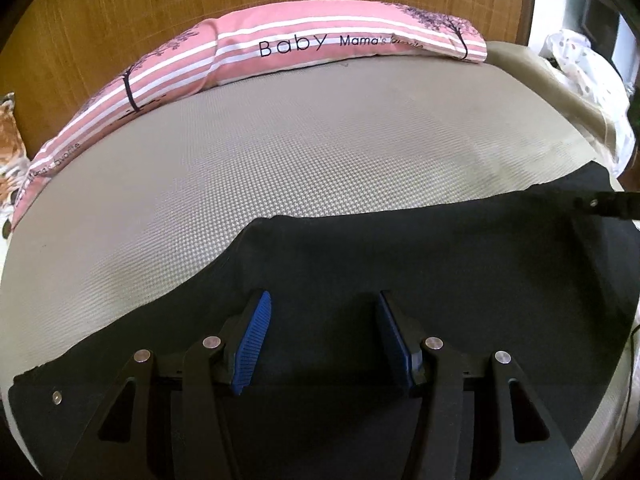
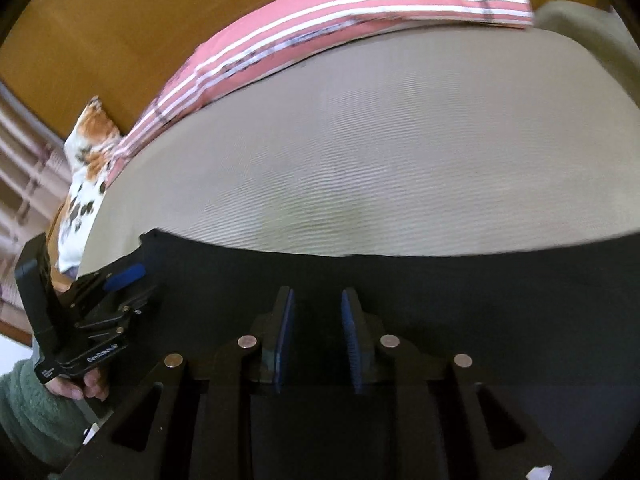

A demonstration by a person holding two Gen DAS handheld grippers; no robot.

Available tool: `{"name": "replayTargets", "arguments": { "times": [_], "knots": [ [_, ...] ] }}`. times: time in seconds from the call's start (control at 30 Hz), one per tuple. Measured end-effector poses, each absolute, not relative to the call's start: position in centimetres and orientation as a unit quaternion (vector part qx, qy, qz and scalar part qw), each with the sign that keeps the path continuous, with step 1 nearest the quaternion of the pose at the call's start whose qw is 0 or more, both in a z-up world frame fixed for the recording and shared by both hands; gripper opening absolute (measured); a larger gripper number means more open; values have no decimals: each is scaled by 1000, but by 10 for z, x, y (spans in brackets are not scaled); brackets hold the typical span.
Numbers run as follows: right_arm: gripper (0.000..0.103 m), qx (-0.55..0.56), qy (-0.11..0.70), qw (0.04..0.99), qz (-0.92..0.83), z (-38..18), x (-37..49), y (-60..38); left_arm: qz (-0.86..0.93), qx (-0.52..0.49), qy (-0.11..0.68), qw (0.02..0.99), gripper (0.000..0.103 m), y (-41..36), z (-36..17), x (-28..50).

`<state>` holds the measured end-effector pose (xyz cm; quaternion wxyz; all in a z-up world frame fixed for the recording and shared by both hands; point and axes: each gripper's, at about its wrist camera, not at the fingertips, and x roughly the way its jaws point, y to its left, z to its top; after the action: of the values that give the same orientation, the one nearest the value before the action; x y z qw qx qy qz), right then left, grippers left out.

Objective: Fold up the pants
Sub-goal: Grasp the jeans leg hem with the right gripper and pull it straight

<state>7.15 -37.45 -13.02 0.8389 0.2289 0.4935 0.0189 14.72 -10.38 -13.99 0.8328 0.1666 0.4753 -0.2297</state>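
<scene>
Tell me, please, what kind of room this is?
Probably a bedroom: a beige mattress, a pink striped pillow against a wooden headboard, with black pants spread out on the bed.

Two close wrist views, angled down, sharing pants and mattress.

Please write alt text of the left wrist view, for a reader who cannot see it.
The left hand-held gripper, its blue pads apart with nothing between them, hangs over dark pants spread on a beige textured mattress. Behind lies a pink striped pillow printed "Baby", against a wooden headboard.
</scene>
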Motion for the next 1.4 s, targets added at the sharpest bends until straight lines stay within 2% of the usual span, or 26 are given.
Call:
{"name": "replayTargets", "arguments": {
  "times": [0.47, 0.6, 0.63, 0.7, 0.73, 0.97, 1.1, 1.3, 1.33, 1.4],
  "knots": [
    [28, 263, 494, 814, -157, -130, -93, -496, -275, 160, 462, 828, 57, -121, -115, 72],
    [28, 302, 465, 810, -189, -124, -135, -520, -288, 165, 457, 825, 57, -133, -111, 53],
    [29, 315, 454, 811, -194, -122, -146, -525, -290, 165, 457, 825, 57, -135, -110, 51],
    [39, 345, 436, 808, -197, -121, -164, -536, -298, 167, 455, 823, 57, -142, -109, 45],
    [39, 367, 427, 804, -193, -123, -173, -540, -302, 167, 454, 822, 57, -146, -108, 42],
    [39, 476, 379, 779, -151, -149, -187, -553, -328, 192, 452, 807, 57, -178, -113, 19],
    [39, 486, 364, 782, -144, -155, -181, -553, -335, 194, 457, 801, 57, -188, -116, 15],
    [35, 518, 315, 783, -142, -169, -171, -571, -325, 201, 472, 794, 57, -195, -130, 15],
    [32, 522, 310, 782, -140, -172, -168, -572, -322, 200, 476, 793, 57, -195, -132, 16],
    [17, 522, 310, 782, -141, -176, -166, -574, -316, 199, 485, 791, 57, -195, -140, 18]
  ]
}}
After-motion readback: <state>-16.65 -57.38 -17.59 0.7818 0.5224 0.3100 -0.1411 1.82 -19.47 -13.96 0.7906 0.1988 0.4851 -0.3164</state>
